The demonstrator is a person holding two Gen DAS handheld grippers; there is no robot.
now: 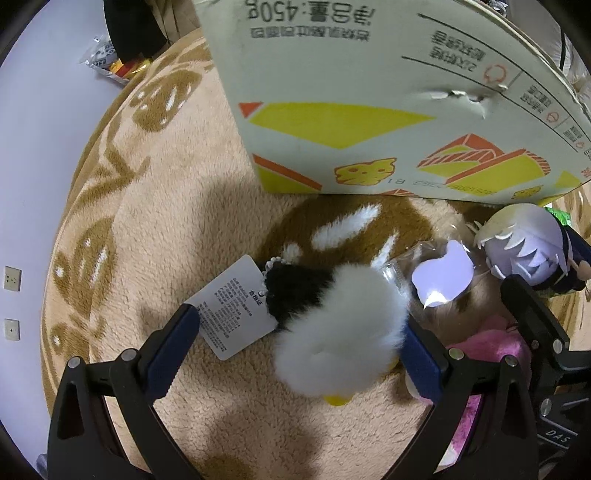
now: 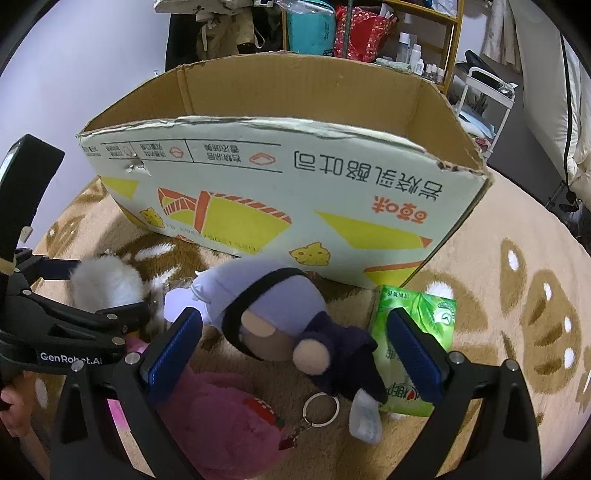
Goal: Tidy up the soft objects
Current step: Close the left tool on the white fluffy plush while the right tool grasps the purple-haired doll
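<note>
A black-and-white fluffy plush [image 1: 332, 317] with a white paper tag [image 1: 231, 306] lies on the tan rug between the fingers of my left gripper [image 1: 299, 350], which is open around it. My right gripper [image 2: 291, 350] is open around a small doll [image 2: 280, 325] with lavender hair and a dark blue outfit, with a key ring [image 2: 320, 405] attached. The doll also shows in the left wrist view [image 1: 524, 251]. A pink plush [image 2: 221, 410] lies below the doll. The left gripper shows at the left of the right wrist view [image 2: 88, 295].
An open cardboard box [image 2: 369, 206] stands upright on the rug just beyond the toys; its printed side fills the left wrist view [image 1: 369, 110]. A green tissue pack [image 2: 417, 343] lies right of the doll. A clear plastic bag [image 1: 439, 280] lies between plush and doll. Shelves [image 2: 369, 33] stand behind.
</note>
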